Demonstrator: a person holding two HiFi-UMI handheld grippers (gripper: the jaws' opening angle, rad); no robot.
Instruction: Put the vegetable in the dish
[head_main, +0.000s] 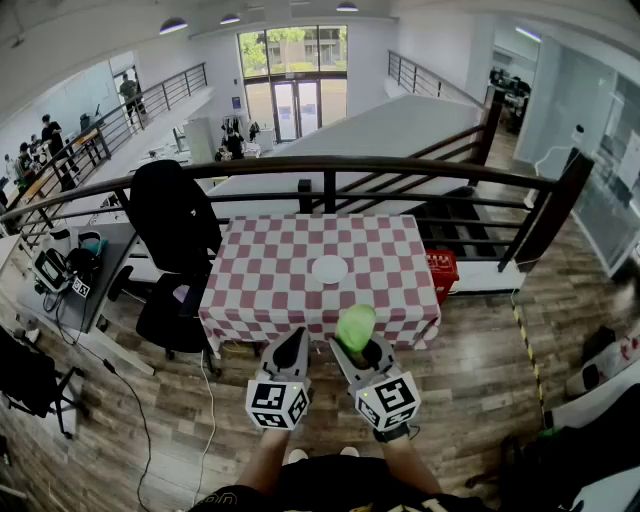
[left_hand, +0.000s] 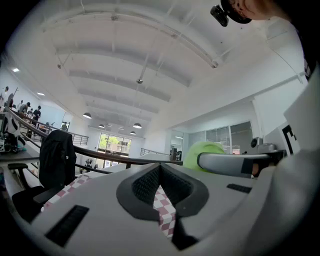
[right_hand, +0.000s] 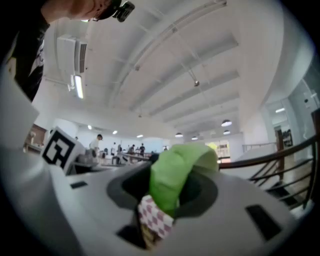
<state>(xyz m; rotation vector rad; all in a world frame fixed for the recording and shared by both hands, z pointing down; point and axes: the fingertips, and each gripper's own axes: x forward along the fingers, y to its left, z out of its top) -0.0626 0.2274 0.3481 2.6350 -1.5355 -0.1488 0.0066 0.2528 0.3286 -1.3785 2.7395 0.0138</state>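
My right gripper (head_main: 356, 335) is shut on a light green leafy vegetable (head_main: 355, 326), held level in front of the near edge of the checkered table (head_main: 290, 290). In the right gripper view the vegetable (right_hand: 176, 172) fills the gap between the jaws. A white round dish (head_main: 329, 268) sits on the table's middle, beyond the vegetable. My left gripper (head_main: 297, 338) hangs beside the right one, shut and empty; in its own view the jaws meet with only tablecloth showing past them, and the vegetable (left_hand: 202, 152) appears at right.
A black office chair (head_main: 172, 240) with a dark jacket stands left of the table. A dark metal railing (head_main: 330, 175) runs behind it. A red basket (head_main: 441, 270) sits on the floor at the table's right. Wooden floor lies around me.
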